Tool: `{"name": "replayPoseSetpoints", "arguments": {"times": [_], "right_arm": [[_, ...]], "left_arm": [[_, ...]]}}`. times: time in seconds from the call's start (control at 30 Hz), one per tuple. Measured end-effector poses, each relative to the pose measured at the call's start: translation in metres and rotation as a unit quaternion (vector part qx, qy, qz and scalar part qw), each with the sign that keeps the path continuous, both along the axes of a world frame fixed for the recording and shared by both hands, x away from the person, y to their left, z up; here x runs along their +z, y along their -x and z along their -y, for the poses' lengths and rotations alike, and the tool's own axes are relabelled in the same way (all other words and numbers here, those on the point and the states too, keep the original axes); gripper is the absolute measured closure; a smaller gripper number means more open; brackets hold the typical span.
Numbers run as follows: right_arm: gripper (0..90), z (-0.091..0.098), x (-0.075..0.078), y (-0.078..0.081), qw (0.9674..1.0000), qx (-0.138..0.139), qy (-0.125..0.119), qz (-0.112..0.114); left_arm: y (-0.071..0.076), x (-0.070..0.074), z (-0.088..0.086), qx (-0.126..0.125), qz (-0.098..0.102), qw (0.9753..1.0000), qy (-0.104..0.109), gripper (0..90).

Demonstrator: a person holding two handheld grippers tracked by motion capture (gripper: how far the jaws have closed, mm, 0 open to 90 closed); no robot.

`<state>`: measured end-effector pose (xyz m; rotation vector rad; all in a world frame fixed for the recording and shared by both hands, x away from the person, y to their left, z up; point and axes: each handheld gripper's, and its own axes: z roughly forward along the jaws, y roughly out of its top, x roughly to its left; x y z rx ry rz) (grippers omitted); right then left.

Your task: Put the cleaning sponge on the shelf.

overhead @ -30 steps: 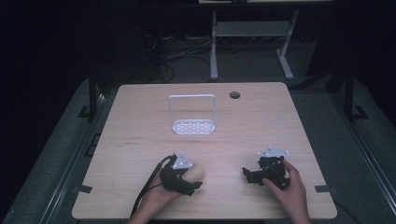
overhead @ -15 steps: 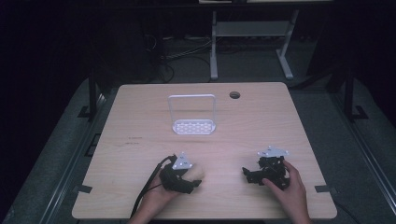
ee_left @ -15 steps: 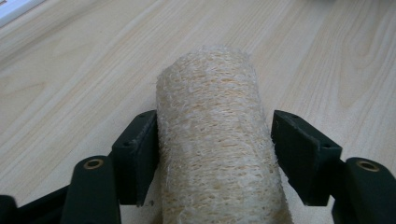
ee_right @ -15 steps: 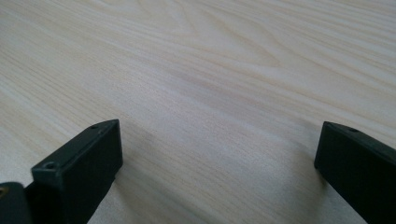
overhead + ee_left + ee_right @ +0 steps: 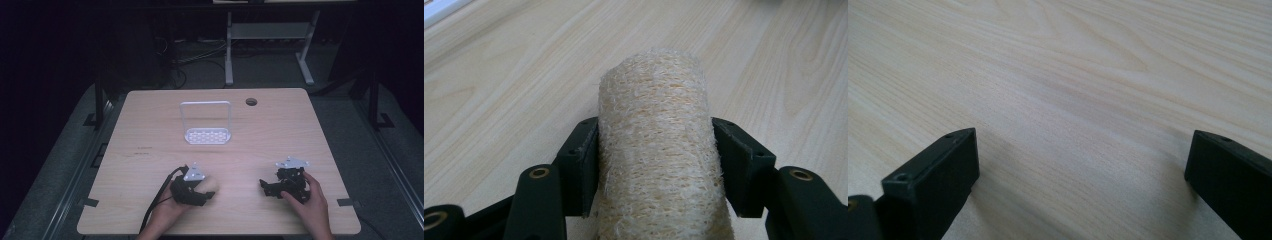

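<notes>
Near the table's (image 5: pixel 150 125) front edge my left gripper (image 5: pixel 651 150) clamps a loofah roll (image 5: pixel 656 145); my right gripper (image 5: pixel 1083 170) rests with jaws wide apart over bare wood. Small dark writing (image 5: pixel 139 151) left of the white rack (image 5: pixel 206 122) is unreadable.

A: What sits on the table (image 5: pixel 150 125)?
B: A rack (image 5: pixel 206 122) stands toward the far middle. Nearer, the left gripper (image 5: pixel 200 192) lies left, a loofah (image 5: pixel 656 150) between its 2 jaws; the right gripper (image 5: pixel 267 187) rests well apart, right.
</notes>
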<state>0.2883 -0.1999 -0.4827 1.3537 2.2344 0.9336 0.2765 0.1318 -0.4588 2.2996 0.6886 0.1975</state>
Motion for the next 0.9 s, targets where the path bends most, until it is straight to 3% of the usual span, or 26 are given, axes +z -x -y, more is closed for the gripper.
{"name": "replayPoseSetpoints", "arguments": {"times": [0.47,0.9], "right_arm": [[0.6,0.000,0.000,0.000,1.0000,-0.001,-0.001,0.001],[0.6,0.000,0.000,0.000,1.0000,0.002,0.002,0.002]], "left_arm": [[-0.004,0.013,-0.012,-0.009,0.005,0.9999,0.009,40.3],[-0.018,0.022,-0.022,-0.009,0.010,0.9997,0.020,40.3]]}}
